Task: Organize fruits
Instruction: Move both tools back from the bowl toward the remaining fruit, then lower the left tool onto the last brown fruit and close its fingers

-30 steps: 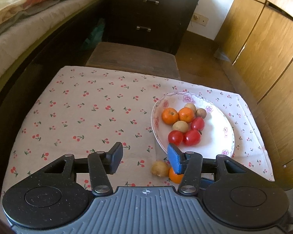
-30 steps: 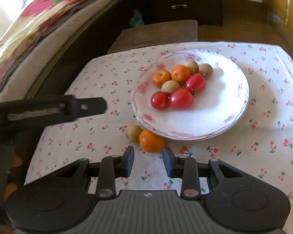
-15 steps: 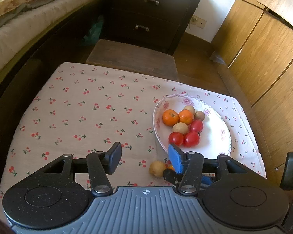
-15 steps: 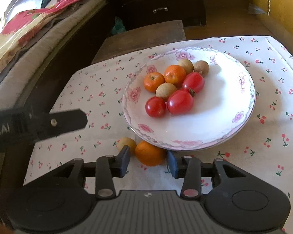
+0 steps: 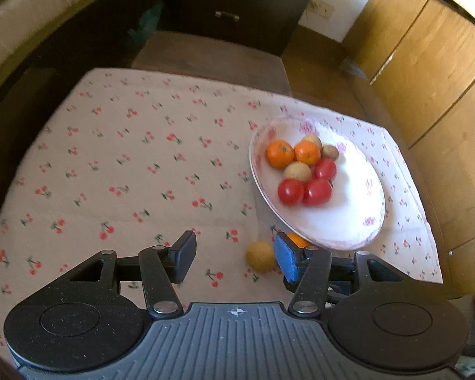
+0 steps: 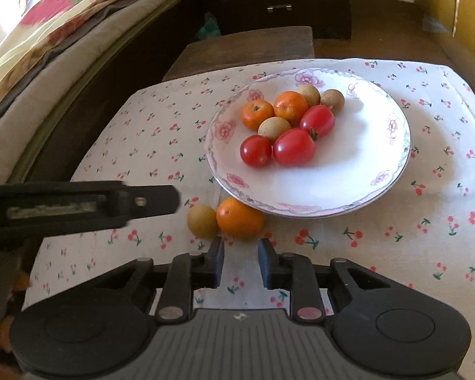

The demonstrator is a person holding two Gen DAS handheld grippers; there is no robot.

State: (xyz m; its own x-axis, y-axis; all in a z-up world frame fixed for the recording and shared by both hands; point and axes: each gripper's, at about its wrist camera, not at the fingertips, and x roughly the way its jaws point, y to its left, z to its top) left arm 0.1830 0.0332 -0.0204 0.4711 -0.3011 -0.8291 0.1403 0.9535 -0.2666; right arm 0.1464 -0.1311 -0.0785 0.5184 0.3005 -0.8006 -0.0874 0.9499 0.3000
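Note:
A white flowered plate [image 6: 373,145] holds several oranges, red tomatoes and small brown fruits; it also shows in the left wrist view [image 5: 357,209]. A loose orange [image 6: 240,218] and a small yellow-brown fruit [image 6: 202,221] lie on the cloth by the plate's near rim. My right gripper [image 6: 240,264] is open and empty, its fingertips just short of the loose orange. My left gripper [image 5: 234,258] is open and empty above the cloth; the brown fruit [image 5: 260,256] sits by its blue-padded right finger, which partly hides the orange [image 5: 296,240]. The left gripper shows as a dark bar in the right wrist view [image 6: 79,205].
A cherry-print cloth [image 5: 126,171] covers the small table. A dark wooden stool [image 6: 247,47] stands beyond it, a bed with bedding [image 6: 47,47] to the left, a dark drawer chest [image 5: 237,6] behind, wooden cupboards [image 5: 427,72] to the right.
My right gripper has moved in toward the loose orange and its fingers have narrowed somewhat. My left gripper has risen and drawn back, still open.

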